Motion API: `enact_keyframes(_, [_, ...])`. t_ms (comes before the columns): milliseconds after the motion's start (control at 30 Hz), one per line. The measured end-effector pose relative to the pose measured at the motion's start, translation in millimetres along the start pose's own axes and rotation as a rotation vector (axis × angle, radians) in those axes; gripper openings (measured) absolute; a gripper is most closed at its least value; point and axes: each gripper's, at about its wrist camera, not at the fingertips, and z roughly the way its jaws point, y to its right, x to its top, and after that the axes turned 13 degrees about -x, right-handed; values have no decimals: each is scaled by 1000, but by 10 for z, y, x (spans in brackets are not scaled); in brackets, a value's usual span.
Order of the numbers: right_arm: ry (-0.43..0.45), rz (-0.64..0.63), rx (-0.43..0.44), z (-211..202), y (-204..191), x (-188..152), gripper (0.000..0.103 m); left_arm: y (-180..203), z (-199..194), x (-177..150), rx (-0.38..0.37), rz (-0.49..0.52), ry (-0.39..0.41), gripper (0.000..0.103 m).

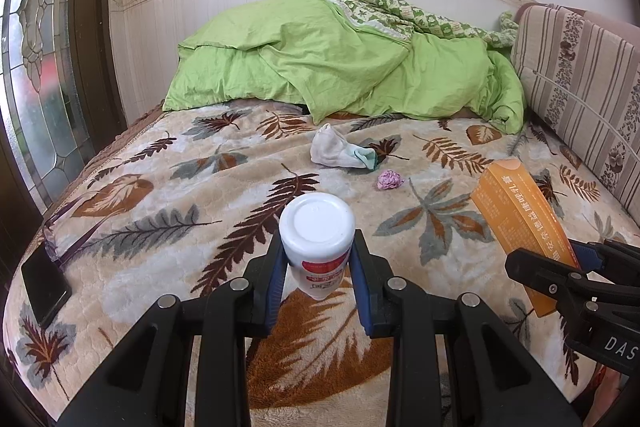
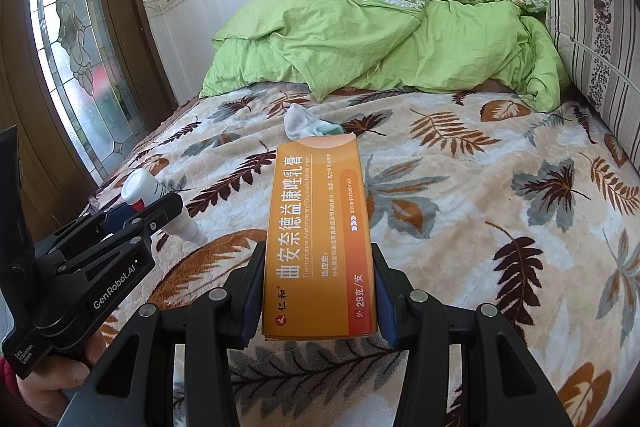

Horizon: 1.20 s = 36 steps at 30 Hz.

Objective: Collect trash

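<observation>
The white bottle (image 1: pixel 317 235) looks like smooth plastic with a faint sheen; the orange box (image 2: pixel 320 239) is printed card, lightly glossy. Under both lies the leaf-patterned blanket (image 1: pixel 160 187) — thick, fuzzy plush, matt. Beyond the bottle on that blanket sit a soft knit sock (image 1: pixel 340 149) and a crumpled paper ball (image 1: pixel 390 180) (purplish). The green duvet (image 1: pixel 340 67) behind is thin, creased cotton-like cloth — the phone (image 1: pixel 44 287) left of the bottle is glossy black.

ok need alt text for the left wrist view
The left gripper is clamped on a white bottle above a leaf-patterned blanket. Beyond lie a sock and a crumpled purple wrapper; the right gripper holds an orange box.
</observation>
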Motion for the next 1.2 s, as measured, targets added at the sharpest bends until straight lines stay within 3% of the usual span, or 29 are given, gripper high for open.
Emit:
enact_keyframes(300, [4,17,10,-51,26,5,50,64,-19,4,-43,3,-5,29])
enact_keyframes(567, [53,121,18,-550,430,-23,50,440,-201,58,-243,43,-3,29])
enact_keyframes(700, [76,183,-27,-990,889,-197,50,839,-348,93,-387,81,-10,29])
enact_keyframes(867, [89,281,-144,-1577,1581,-531,50,1542,-498,92,-560,165,-62,29])
enact_keyframes(1033, [69,443,-278,-2103,2336,-1022,50,2440,-676,3,-780,263,-162,29])
enact_keyframes(1200, [44,579,-381,-2439,2868,-1468,50,3259,-732,-204,-940,348,-280,29])
